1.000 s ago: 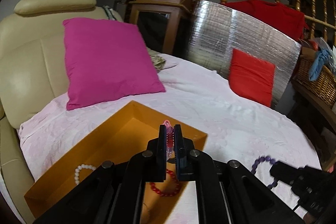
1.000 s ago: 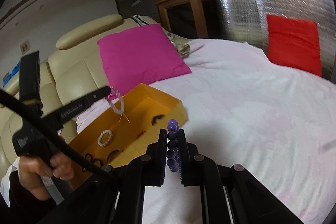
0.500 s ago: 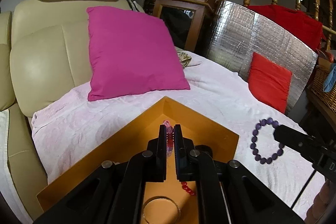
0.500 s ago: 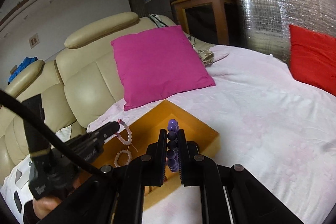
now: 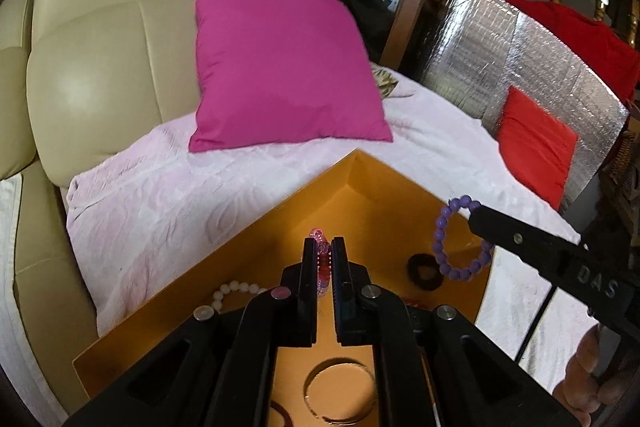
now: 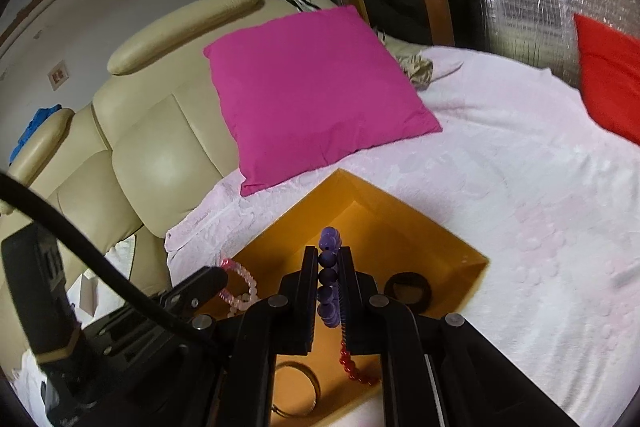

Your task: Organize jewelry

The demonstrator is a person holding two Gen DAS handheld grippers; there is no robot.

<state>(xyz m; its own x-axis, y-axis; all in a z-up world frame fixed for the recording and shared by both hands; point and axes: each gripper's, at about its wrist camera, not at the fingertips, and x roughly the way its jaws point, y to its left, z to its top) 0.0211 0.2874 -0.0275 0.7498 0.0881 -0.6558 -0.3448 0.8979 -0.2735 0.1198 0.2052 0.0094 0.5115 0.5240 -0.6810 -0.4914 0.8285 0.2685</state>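
An orange box (image 5: 280,223) lies on the pink sheet; it also shows in the right wrist view (image 6: 424,227). My left gripper (image 5: 324,247) is shut on a pink bead bracelet (image 5: 322,259) and holds it over the box; that bracelet also shows in the right wrist view (image 6: 244,283). My right gripper (image 6: 329,259) is shut on a purple bead bracelet (image 6: 329,279), above the box; it hangs from the fingertips in the left wrist view (image 5: 444,239). In the box lie a white bead bracelet (image 5: 232,291), a black ring (image 6: 408,289), a red bead bracelet (image 6: 352,367) and a metal bangle (image 5: 340,391).
A magenta cushion (image 5: 280,63) leans on the cream sofa back (image 5: 100,67) behind the box. A red cushion (image 5: 536,143) rests against a silver foil panel (image 5: 520,67) at the right. Wooden railing stands behind it.
Both grippers have moved over the orange box with their bracelets. The purple bracelet now hangs above the box's right part, and the pink one is above its middle.
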